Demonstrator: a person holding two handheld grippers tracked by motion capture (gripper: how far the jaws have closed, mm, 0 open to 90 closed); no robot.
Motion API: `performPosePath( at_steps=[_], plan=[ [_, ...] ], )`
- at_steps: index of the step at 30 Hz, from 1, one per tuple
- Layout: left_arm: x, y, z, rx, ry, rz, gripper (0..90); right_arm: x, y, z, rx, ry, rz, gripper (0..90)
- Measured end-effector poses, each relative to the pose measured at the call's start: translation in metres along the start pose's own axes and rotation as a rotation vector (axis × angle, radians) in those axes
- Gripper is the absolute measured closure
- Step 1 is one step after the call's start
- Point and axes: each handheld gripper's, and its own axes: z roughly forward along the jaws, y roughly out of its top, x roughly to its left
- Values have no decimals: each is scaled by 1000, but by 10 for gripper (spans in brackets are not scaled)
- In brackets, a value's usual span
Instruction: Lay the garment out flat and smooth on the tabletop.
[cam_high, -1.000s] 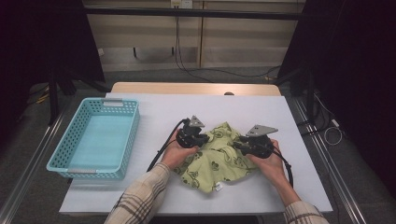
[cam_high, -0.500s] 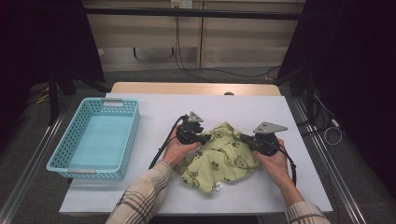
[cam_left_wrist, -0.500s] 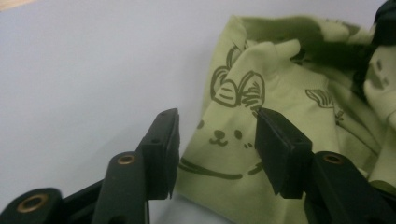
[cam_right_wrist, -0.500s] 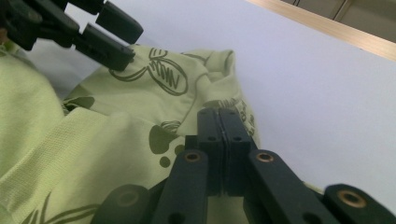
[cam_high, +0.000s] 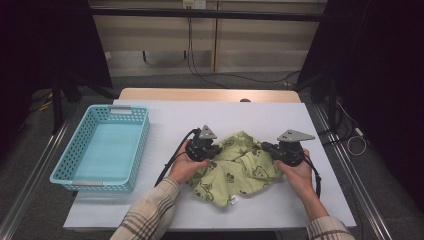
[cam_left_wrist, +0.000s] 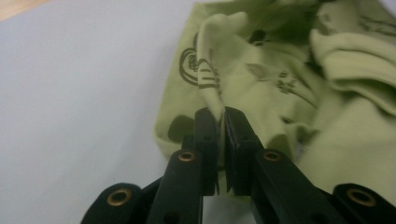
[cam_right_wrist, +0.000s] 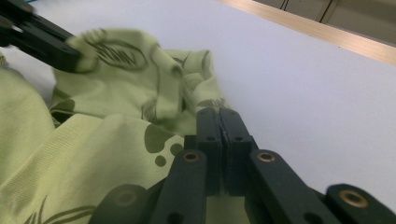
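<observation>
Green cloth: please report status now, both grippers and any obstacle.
Left gripper shut on green cloth. Right gripper shut on its other edge. Blue basket apart at left, nothing blocking.

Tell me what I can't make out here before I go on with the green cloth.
- Left claw: shut on a fold of the green cloth; the high view hides its tips behind its body.
- Right claw: shut; whether cloth sits between its jaws can't be told.
- Cloth's shape: bunched folds hide it.
- Small white tag: too small to read.
</observation>
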Motion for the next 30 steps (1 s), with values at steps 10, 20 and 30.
performPosePath(
  at_steps=[10,20,30],
  plan=[
    [-2,-32,-41,36,-41,84,848,-3,-8,-6,18,-21,6,879],
    [20,-27,-44,-31,2,-8,555,-4,-7,-3,6,-4,11,801],
    [47,8,-27,-135,83,-117,584,0,1,-2,-23,24,-3,788]
  ],
)
